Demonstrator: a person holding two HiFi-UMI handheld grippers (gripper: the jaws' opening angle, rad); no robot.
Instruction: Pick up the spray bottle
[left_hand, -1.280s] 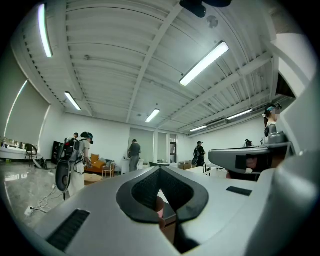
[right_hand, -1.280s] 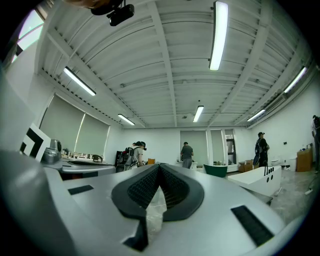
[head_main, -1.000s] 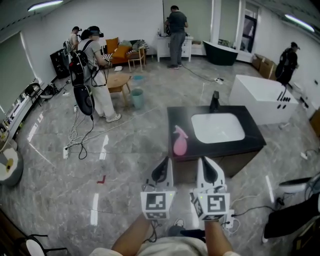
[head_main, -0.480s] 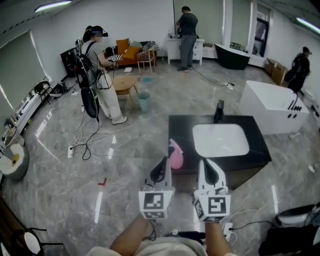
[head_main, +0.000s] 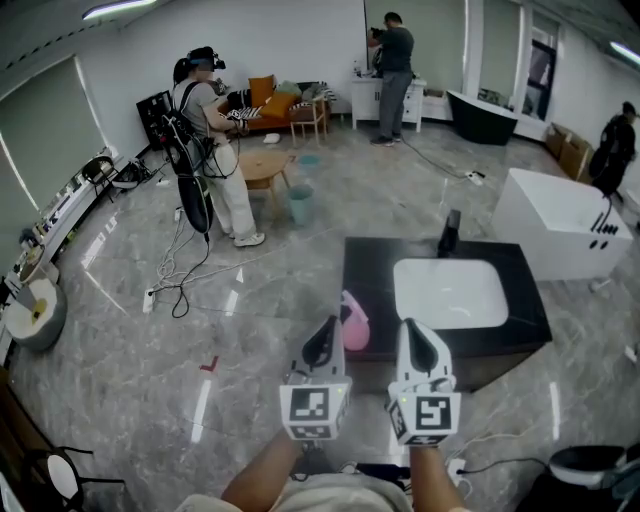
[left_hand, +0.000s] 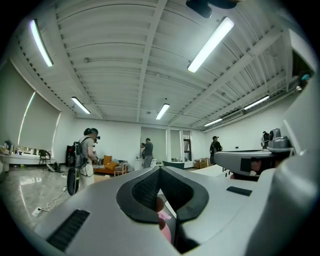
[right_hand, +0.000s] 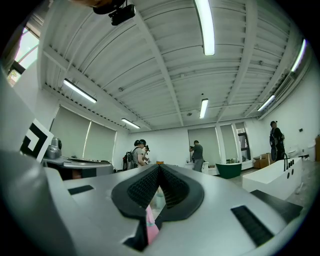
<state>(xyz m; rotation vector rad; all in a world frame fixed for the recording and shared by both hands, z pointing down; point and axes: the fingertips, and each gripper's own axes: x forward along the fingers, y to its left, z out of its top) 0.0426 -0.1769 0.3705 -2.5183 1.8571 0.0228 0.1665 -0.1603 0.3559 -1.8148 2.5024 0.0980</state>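
The pink spray bottle (head_main: 352, 322) stands upright on the front left corner of the black counter (head_main: 366, 268). My left gripper (head_main: 323, 330) is held level just short of the bottle and slightly left of it, its jaws shut and empty. Through the gap under the left gripper's (left_hand: 160, 172) joined tips a bit of the pink bottle (left_hand: 163, 221) shows. My right gripper (head_main: 415, 330) is level beside it, to the right of the bottle, shut on nothing. In the right gripper (right_hand: 159, 170) view the pink bottle (right_hand: 150, 228) shows low and left.
A white basin (head_main: 450, 293) and a dark faucet (head_main: 451, 232) sit in the counter. A white bathtub (head_main: 560, 215) stands to the right. A person with a backpack (head_main: 205, 140) stands at the left back near a wooden table (head_main: 262, 165). Cables lie on the floor (head_main: 170, 280).
Both grippers have come forward towards the counter side by side. The bottle and the counter now sit closer, the bottle right by the left gripper's tip. Both stay shut.
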